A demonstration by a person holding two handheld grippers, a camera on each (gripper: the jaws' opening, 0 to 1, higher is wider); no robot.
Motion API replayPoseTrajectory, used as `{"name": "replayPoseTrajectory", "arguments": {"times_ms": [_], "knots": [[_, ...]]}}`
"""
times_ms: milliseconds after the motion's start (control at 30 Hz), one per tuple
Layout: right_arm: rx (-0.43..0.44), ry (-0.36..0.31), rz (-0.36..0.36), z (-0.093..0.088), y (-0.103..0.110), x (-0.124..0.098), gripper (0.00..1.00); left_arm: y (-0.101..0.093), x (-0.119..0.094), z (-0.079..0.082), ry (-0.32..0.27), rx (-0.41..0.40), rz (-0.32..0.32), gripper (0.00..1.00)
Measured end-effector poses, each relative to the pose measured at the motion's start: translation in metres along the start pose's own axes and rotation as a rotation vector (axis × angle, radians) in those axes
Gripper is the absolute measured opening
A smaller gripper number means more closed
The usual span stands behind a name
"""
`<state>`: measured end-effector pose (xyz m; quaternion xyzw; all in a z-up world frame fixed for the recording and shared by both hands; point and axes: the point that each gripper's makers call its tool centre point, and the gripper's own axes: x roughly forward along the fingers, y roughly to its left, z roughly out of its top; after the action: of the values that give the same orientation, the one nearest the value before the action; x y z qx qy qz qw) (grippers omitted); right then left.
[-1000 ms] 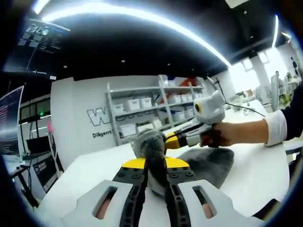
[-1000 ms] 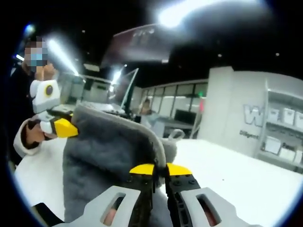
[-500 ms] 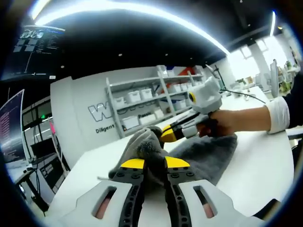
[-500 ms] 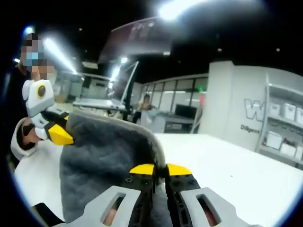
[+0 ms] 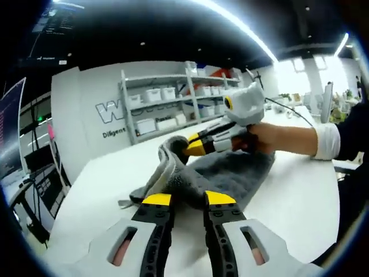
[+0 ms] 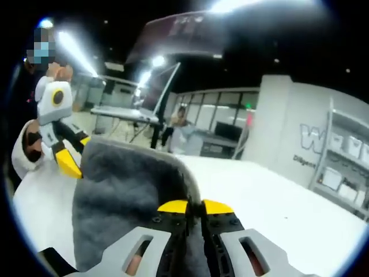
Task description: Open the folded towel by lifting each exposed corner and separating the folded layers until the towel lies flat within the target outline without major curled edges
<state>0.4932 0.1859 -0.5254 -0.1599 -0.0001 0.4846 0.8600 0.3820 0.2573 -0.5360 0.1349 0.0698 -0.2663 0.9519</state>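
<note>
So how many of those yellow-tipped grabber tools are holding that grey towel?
2. The right gripper pinches the raised edge of the grey towel. The left gripper sits at the near edge, jaws slightly apart; its grip cannot be told.

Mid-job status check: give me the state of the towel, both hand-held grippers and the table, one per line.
Towel: grey, partly unfolded, one edge lifted off the table, the rest lying on it.
Left hand-held gripper: jaws apart, open, towel just beyond its tips.
Right hand-held gripper: jaws closed on the towel's raised edge, holding it up.
Table: white, towel resting on it; no target outline can be made out.
</note>
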Motion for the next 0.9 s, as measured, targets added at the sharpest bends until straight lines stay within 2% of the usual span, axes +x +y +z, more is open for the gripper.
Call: {"name": "replayPoseTrajectory", "arguments": {"times_ms": [100,233,500,700,900], "knots": [[0.006,-0.006,-0.005,0.003,0.0,0.002,0.04,0.001,-0.002,-0.012,0.052,0.011,-0.003,0.23],[0.011,-0.007,-0.014,0.006,0.004,0.009,0.04,0.004,-0.006,-0.016,0.067,0.02,-0.017,0.25],[-0.05,0.005,-0.026,0.008,0.012,0.017,0.04,0.008,-0.012,-0.028,0.128,0.036,-0.013,0.3],[-0.076,0.012,-0.027,0.011,0.018,0.02,0.05,0.019,-0.015,-0.039,0.159,0.041,0.0,0.32],[-0.061,0.011,-0.02,0.012,0.024,0.024,0.05,0.009,-0.019,-0.037,0.154,0.029,0.011,0.33]]}}
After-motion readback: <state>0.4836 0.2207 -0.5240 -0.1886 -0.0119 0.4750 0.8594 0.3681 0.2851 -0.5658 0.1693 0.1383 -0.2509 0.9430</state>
